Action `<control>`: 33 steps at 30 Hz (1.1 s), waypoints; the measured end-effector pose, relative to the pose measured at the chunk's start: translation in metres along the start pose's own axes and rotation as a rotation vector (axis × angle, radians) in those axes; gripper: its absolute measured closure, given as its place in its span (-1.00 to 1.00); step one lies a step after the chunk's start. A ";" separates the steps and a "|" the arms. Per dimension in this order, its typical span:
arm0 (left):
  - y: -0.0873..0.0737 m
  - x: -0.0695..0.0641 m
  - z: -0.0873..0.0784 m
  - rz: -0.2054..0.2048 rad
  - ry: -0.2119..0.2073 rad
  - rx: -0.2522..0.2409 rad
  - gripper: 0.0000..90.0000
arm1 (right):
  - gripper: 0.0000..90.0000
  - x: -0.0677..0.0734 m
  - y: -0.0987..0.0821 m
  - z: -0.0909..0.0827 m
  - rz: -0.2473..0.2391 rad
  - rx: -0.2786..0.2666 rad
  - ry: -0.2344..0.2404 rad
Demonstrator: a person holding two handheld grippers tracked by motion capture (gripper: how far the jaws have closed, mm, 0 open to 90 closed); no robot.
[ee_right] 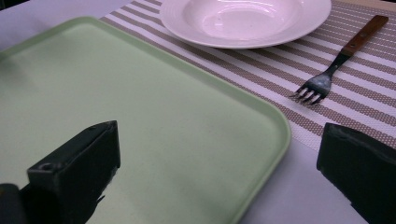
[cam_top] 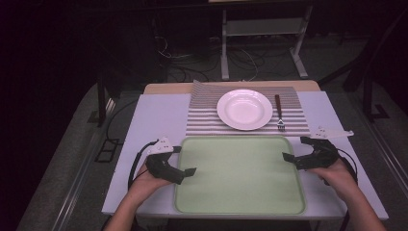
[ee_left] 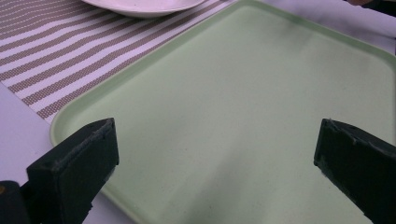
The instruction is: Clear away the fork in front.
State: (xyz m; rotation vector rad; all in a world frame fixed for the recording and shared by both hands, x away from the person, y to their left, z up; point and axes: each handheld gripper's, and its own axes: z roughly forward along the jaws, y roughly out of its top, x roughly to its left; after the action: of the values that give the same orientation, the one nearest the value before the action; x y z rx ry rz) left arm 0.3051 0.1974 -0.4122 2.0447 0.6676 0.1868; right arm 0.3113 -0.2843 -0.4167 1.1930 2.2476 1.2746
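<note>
Tray (cam_top: 240, 187) sits empty; I hold both grippers, left (cam_top: 185, 172) and right (cam_top: 291, 158), spread at its sides, probably loading the far plate (cam_top: 244, 109) next

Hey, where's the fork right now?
In the high view the fork lies on the striped placemat, just right of the white plate, tines toward the green tray, nearer the right gripper.

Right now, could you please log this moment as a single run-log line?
left gripper: open, over pale green plastic tray | right gripper: open at tray's right edge | white round plate, wooden-handled fork: on striped placemat
</note>
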 end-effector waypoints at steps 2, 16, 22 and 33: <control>0.000 -0.001 0.001 0.004 0.000 0.002 -1.00 | -1.00 -0.003 0.001 0.001 0.003 0.004 -0.006; 0.000 -0.001 0.000 0.002 -0.001 0.000 -1.00 | -1.00 -0.014 0.015 0.007 0.027 -0.002 -0.024; 0.000 -0.001 0.000 0.000 -0.001 -0.003 -1.00 | -1.00 -0.019 0.024 0.012 0.032 -0.003 -0.034; 0.000 0.000 -0.001 -0.002 0.000 -0.008 -1.00 | -1.00 -0.035 0.040 0.028 0.048 0.008 -0.059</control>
State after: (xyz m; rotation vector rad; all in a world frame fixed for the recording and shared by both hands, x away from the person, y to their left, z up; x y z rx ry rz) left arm 0.3049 0.1980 -0.4119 2.0368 0.6675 0.1882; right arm 0.3698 -0.2852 -0.4047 1.2782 2.1966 1.2327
